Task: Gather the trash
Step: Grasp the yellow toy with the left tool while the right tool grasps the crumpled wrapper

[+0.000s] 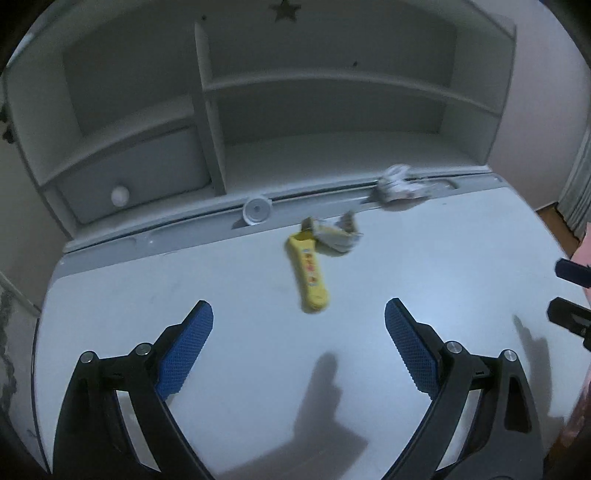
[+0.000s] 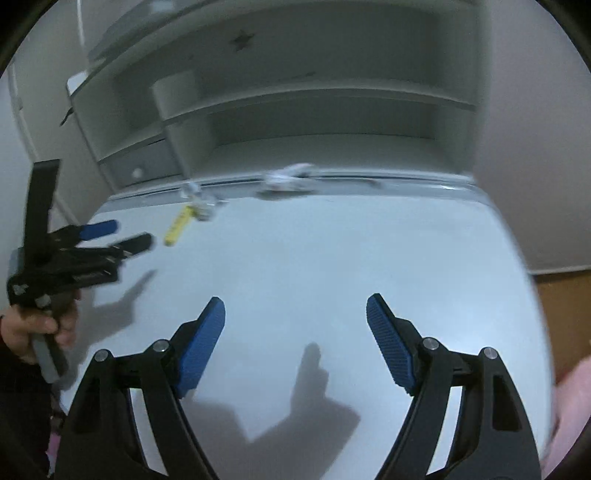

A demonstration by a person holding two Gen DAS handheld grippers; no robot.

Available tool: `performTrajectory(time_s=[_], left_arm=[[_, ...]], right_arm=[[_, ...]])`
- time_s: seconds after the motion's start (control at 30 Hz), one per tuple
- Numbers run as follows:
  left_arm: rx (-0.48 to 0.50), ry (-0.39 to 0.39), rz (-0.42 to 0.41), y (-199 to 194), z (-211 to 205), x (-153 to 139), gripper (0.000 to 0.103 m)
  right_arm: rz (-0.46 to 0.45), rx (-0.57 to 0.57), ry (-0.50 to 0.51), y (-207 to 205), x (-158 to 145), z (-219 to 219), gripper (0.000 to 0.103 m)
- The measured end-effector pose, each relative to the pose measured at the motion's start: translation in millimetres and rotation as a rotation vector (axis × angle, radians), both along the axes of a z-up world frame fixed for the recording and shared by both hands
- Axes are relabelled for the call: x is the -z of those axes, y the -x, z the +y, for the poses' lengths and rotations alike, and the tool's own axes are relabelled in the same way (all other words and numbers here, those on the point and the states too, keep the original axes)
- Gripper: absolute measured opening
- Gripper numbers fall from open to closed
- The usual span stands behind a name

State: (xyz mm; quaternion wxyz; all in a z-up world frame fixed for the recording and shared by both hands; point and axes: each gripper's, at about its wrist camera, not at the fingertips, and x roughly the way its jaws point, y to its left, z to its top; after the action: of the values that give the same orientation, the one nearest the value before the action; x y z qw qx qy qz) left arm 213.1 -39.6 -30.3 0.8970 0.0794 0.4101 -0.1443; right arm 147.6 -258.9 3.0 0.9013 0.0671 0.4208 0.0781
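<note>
We hold the left gripper (image 1: 298,325) above the near part of the white desktop (image 1: 424,266); its blue-padded fingers (image 1: 186,350) stand wide apart and grasp nothing. The right gripper (image 2: 295,321) is likewise released, its pads (image 2: 389,345) spread over bare desktop with nothing between them. In the right wrist view we see the left gripper from the side at the far left, held in a bare hand (image 2: 35,328), its fingers parted and pointing toward the trash.

The trash lies toward the far edge of the desktop. A yellow wrapper (image 1: 308,277) with small red and blue print lies flat, its long axis running near to far, ahead of the left gripper and well apart from its fingertips. Its far end touches a crumpled whitish paper wad (image 1: 336,236). A second crumpled paper (image 1: 397,184) lies further right, on the grey rail (image 1: 184,225) that runs along the back of the desktop. A small round white cap (image 1: 256,209) sits on the same rail, left of the wad; whether it is trash or a fitting we cannot tell.

Behind the rail stands a white shelf unit (image 1: 210,110) with open compartments and, at lower left, a drawer with a round knob (image 1: 120,195). A dark star sticker (image 1: 285,10) marks the upper back panel. Motion blur softens the right wrist view
</note>
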Motion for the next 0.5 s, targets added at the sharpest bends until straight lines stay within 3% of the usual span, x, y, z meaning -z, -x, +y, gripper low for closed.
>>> performTrajectory(time_s=[0.13, 0.23, 0.33, 0.5], left_arm=[[0.026, -0.012, 0.038, -24.1, -11.8, 16.9, 0.086], [0.038, -0.016, 0.077, -41.1, -15.3, 26.6, 0.052], [0.044, -0.041, 0.066, -43.6, -11.8, 28.7, 0.017], [0.034, -0.019, 0.053, -37.8, 8.4, 20.4, 0.014]], right_arm=[[0.012, -0.053, 0.011, -30.4, 5.0, 29.1, 0.076], [0.018, -0.072, 0.022, -48.1, 9.9, 45.3, 0.076], [0.023, -0.085, 0.032, -64.0, 15.1, 56.1, 0.076], [0.034, -0.118, 0.054, -98.9, 23.3, 83.2, 0.076]])
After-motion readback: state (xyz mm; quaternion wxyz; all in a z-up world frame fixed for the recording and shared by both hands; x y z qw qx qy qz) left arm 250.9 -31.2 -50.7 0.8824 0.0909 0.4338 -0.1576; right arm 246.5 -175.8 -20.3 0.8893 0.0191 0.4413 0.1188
